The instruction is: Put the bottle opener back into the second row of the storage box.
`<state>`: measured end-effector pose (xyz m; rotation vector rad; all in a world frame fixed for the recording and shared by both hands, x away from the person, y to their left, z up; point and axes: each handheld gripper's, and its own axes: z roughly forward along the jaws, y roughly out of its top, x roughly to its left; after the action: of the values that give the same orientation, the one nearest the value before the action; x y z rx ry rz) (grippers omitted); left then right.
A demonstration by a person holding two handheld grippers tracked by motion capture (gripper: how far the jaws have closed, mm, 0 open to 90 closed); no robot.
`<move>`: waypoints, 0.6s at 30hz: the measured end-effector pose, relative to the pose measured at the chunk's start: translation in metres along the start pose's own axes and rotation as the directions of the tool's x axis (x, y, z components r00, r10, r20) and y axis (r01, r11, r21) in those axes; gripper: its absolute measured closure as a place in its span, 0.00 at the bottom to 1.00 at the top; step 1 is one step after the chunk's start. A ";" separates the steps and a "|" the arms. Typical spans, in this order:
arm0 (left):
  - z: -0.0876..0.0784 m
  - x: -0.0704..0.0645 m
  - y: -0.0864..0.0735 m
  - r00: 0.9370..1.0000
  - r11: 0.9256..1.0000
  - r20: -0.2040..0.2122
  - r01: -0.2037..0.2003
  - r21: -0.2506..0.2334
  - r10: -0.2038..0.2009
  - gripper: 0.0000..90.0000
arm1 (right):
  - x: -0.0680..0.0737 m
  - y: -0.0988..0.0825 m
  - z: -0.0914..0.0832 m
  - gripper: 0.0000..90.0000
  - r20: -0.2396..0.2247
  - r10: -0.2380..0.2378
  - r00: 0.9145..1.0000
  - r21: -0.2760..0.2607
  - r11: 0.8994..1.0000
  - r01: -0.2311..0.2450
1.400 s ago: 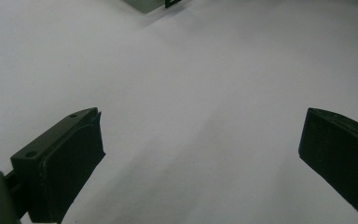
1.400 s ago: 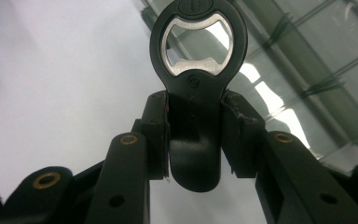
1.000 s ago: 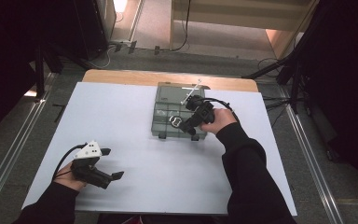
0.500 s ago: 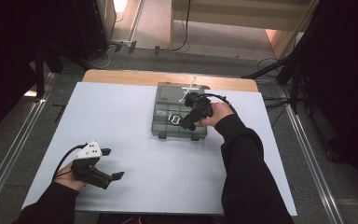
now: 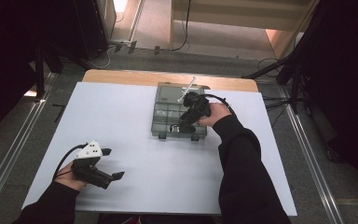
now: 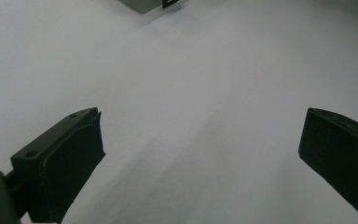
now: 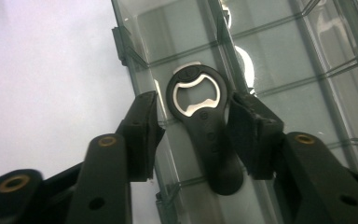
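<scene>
A clear compartment box (image 5: pixel 165 100) lies at the middle back of the white table. A black bottle opener (image 7: pixel 209 140) with a metal mouth lies in one of its near compartments. My right gripper (image 5: pixel 186 122) reaches down into the box, open. In the right gripper view, the right gripper (image 7: pixel 195 114) has one jaw on each side of the opener's neck. One jaw is against it and the other stands a little off. My left gripper (image 5: pixel 116 176) rests at the front left of the table, open and with nothing in it. The left gripper (image 6: pixel 200 154) faces bare table.
A thin white stick (image 5: pixel 186 89) leans across the box's far edge. A pale, blurred object (image 7: pixel 247 60) lies in a farther compartment. A corner of the box (image 6: pixel 151 4) shows ahead of the left gripper. The table's wooden back edge (image 5: pixel 121 77) borders dark floor and stands.
My right gripper has shifted slightly toward the near left part of the box and come down around the opener. The left gripper has not moved.
</scene>
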<state>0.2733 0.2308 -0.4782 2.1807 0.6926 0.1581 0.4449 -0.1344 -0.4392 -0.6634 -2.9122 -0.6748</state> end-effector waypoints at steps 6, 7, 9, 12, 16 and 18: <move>0.000 0.000 0.000 1.000 1.000 -0.004 0.001 -0.002 -0.001 0.00 | 0.006 -0.009 -0.006 0.50 -0.027 0.101 0.995 -0.078 0.992 -0.103; 0.000 0.000 0.000 1.000 1.000 -0.005 0.002 -0.002 -0.002 0.00 | 0.008 -0.011 -0.007 0.49 -0.029 0.125 0.992 -0.094 0.987 -0.127; 0.000 0.000 0.000 1.000 1.000 -0.004 0.002 0.000 -0.002 0.00 | 0.012 -0.015 -0.009 0.46 -0.022 0.153 0.988 -0.117 0.981 -0.155; 0.000 0.000 0.000 1.000 1.000 -0.005 0.001 0.002 -0.001 0.00 | 0.020 -0.021 -0.013 0.43 -0.008 0.197 0.980 -0.141 0.970 -0.196; 0.000 0.000 0.000 1.000 1.000 -0.007 0.005 0.004 -0.005 0.00 | 0.030 -0.029 -0.016 0.37 0.007 0.242 0.970 -0.159 0.958 -0.238; 0.001 0.000 0.000 1.000 1.000 -0.008 0.006 0.002 -0.006 0.00 | 0.034 -0.033 -0.017 0.35 0.014 0.252 0.968 -0.171 0.954 -0.246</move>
<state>0.2737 0.2305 -0.4786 2.1807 0.7043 0.1625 0.3993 -0.1547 -0.4314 -1.0499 -2.7537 -0.8887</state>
